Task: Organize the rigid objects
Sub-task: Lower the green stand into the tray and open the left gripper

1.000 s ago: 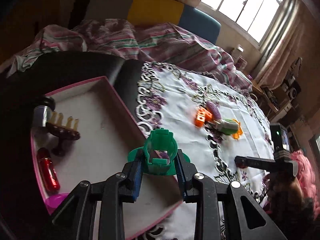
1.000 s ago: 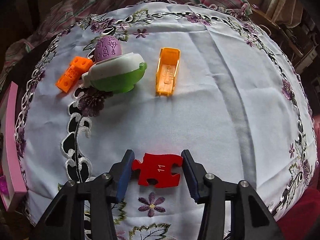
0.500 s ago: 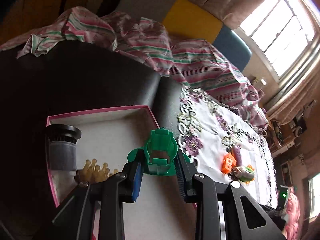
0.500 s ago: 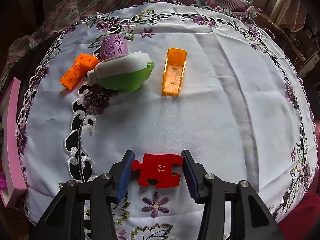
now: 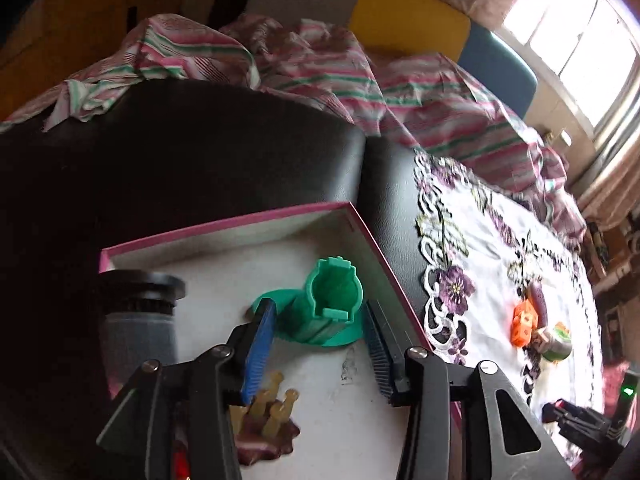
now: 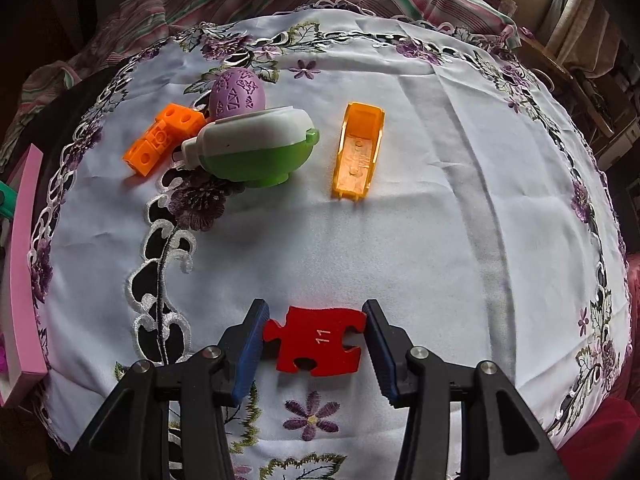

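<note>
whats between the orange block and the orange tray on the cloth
In the right wrist view, the green and white bowl-shaped toy lies between the orange block and the orange tray, with the purple egg just behind it.

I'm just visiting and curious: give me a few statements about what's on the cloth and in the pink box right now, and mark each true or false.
1. The red jigsaw piece sits between the right gripper's fingers. True.
2. The green plastic cup-shaped toy lies on the embroidered white tablecloth. False: it is inside the pink-rimmed box, between the left gripper's opening jaws.
3. The purple patterned egg is behind the green-and-white bowl-shaped toy. True.
4. The orange scoop-shaped tray is stacked on the orange linked cubes. False: it lies apart, on the bowl-shaped toy's other side.
</note>
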A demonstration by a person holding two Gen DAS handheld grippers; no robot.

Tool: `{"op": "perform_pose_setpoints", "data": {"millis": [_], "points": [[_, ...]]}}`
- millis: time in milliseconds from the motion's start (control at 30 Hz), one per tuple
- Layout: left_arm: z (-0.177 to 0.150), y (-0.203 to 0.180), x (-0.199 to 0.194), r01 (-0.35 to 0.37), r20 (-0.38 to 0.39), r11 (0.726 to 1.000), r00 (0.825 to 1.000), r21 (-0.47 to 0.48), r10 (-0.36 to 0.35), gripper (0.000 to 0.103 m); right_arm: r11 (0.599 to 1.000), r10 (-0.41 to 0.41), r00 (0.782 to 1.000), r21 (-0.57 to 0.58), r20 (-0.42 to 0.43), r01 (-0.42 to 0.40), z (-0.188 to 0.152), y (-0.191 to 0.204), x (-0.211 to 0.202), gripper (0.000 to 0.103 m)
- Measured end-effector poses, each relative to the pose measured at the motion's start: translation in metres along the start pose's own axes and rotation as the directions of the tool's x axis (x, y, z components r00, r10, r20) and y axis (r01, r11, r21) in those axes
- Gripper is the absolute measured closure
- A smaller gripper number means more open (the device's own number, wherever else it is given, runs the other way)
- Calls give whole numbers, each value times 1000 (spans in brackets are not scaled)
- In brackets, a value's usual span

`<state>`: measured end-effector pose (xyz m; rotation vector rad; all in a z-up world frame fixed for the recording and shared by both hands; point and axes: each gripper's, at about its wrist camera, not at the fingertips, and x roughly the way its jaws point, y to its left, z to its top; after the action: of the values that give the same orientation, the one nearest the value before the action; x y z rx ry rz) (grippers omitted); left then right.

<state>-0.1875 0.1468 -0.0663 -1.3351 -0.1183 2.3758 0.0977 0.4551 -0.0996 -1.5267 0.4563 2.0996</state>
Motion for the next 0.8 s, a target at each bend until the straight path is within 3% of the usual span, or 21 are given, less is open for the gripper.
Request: {"op": "perform_pose_setpoints", "data": {"millis": [133, 233, 467, 600, 800], "points": [[-12, -9, -36, -63, 85, 997, 995, 36, 60, 56, 1000, -3, 1000, -3, 1, 3, 3, 4, 2, 54], [-30, -16, -63, -61, 140, 997, 989, 47, 54, 47, 1000, -4, 1000, -3, 1, 4, 4, 4, 3, 54], [-70, -32, -99, -88, 161, 989, 985, 122, 68, 47, 1000, -6, 1000, -7, 3, 6, 4, 13, 0, 54], [-88, -42, -111, -141, 174, 975, 978, 172, 110, 47, 1000, -1, 1000, 0, 5, 1, 3, 12, 0, 54], [-103, -48, -121, -139, 169, 973, 980, 183, 108, 41, 1000, -2, 1000, 5, 14, 2, 1, 13, 2, 54]]}}
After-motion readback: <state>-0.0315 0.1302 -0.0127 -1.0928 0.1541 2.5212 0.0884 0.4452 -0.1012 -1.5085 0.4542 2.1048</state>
